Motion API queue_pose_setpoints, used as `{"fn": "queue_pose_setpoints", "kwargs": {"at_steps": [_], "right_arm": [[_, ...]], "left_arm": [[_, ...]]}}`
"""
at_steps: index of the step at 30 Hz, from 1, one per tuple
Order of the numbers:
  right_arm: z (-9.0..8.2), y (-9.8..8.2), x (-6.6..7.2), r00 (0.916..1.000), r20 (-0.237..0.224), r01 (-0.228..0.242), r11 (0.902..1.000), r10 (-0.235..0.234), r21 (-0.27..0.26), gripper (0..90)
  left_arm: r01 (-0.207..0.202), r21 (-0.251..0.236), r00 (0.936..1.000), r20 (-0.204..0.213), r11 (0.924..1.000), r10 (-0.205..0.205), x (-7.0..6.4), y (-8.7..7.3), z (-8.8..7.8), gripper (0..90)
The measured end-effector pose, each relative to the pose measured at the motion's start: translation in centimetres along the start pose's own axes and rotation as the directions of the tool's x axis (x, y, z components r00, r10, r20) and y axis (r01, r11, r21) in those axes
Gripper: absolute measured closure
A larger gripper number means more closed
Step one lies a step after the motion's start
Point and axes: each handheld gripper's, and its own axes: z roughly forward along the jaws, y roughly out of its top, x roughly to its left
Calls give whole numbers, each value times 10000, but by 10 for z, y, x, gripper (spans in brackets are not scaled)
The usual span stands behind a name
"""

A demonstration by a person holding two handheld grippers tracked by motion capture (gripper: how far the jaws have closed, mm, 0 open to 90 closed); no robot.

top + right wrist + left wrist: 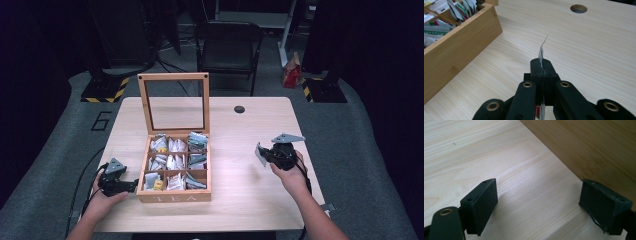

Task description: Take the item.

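While the left gripper (134,186) rests with jaws spread wide at the nine o'clock side of the open wooden tea box (173,196), the right gripper (263,154) clamps a thin silvery tea sachet (541,52) above the pale wooden table (250,200) at three o'clock.

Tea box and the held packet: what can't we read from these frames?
- Packet: right gripper view has it edge-on in the right gripper; print unreadable.
- Packet: too small in the high view.
- Tea box: cut off by the left gripper view's edges, contents unseen.
- Bags: labels too small.
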Motion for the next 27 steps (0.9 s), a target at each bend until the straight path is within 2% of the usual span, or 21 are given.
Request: {"fn": "queue_pose_setpoints", "kwargs": {"at_steps": [8,15,26,27], "right_arm": [[7,-13,-3,9997,157,-184,9997,182,144,898],[14,-24,-3,9995,292,-114,9996,106,272,897],[17,-32,-3,9990,440,11,9996,-24,299,896],[17,-32,-2,9983,578,13,9996,-29,272,896]], "left_arm": [[3,0,10000,3,10000,-3,0,0,0,145],[1,0,10000,1,10000,-1,0,0,0,145],[7,-2,10000,0,10000,-7,0,0,0,145],[3,-3,10000,-1,10000,-3,0,0,0,144]]}}
